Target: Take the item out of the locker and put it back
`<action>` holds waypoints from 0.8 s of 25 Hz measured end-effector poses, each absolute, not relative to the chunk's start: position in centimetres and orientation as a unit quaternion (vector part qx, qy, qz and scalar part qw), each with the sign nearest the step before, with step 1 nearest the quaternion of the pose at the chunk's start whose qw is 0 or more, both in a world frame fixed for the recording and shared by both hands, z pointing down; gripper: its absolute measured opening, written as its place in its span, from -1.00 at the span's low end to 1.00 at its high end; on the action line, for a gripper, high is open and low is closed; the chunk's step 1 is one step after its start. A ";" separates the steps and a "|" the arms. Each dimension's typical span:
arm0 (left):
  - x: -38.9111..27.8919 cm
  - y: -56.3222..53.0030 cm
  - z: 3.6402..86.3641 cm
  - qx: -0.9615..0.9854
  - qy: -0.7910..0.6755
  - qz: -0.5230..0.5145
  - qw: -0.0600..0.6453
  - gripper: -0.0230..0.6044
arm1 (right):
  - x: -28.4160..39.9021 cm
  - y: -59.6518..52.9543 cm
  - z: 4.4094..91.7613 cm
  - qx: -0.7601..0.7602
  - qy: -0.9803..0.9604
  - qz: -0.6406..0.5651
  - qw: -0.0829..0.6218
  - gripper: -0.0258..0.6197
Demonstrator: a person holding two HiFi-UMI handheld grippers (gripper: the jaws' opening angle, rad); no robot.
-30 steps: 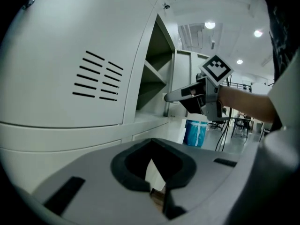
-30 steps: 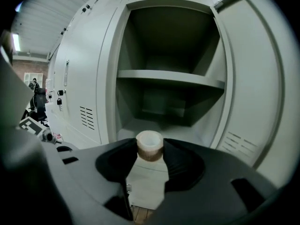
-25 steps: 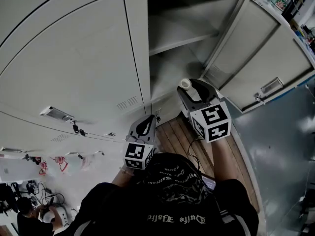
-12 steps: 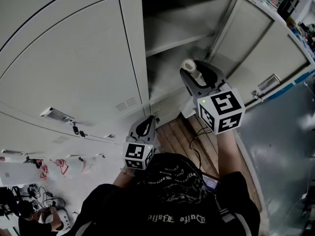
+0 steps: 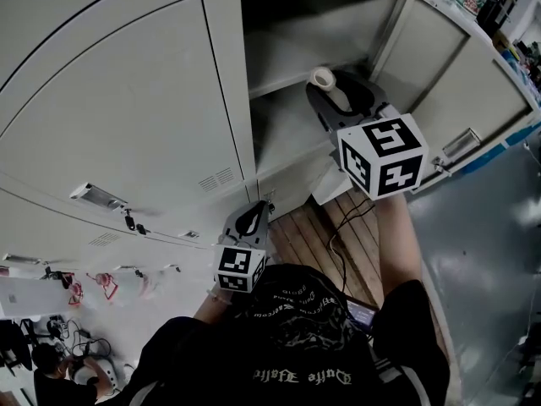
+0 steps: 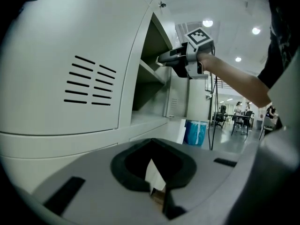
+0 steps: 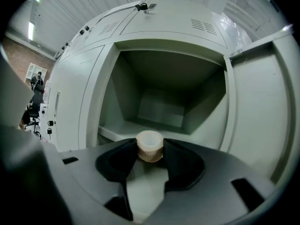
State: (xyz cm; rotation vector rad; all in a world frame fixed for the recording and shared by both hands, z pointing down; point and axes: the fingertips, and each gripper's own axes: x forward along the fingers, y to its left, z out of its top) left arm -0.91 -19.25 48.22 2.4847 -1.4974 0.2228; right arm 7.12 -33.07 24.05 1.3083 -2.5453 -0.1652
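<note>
Right now we judge the task about half done: the item, a small pale cylinder with a hollow top, is out of the locker and in the air just before the open compartment, near the level of its shelf, with the door swung wide to the right. What is left, as we read it, is to carry it in over the shelf, set it down and let go. The right gripper has its jaws partly closed and clamped on the lower sides of the item, one pad on each flank. The item stands with its long axis upright, across the line of the jaws, hollow end up. The left gripper hangs low by the shut neighbouring door, jaws together and empty.
</note>
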 end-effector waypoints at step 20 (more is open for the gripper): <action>-1.7 -18.9 50.5 0.842 -0.511 0.110 0.132 -0.90 | 7.0 -42.1 22.7 0.495 -0.845 -0.012 0.200 -0.38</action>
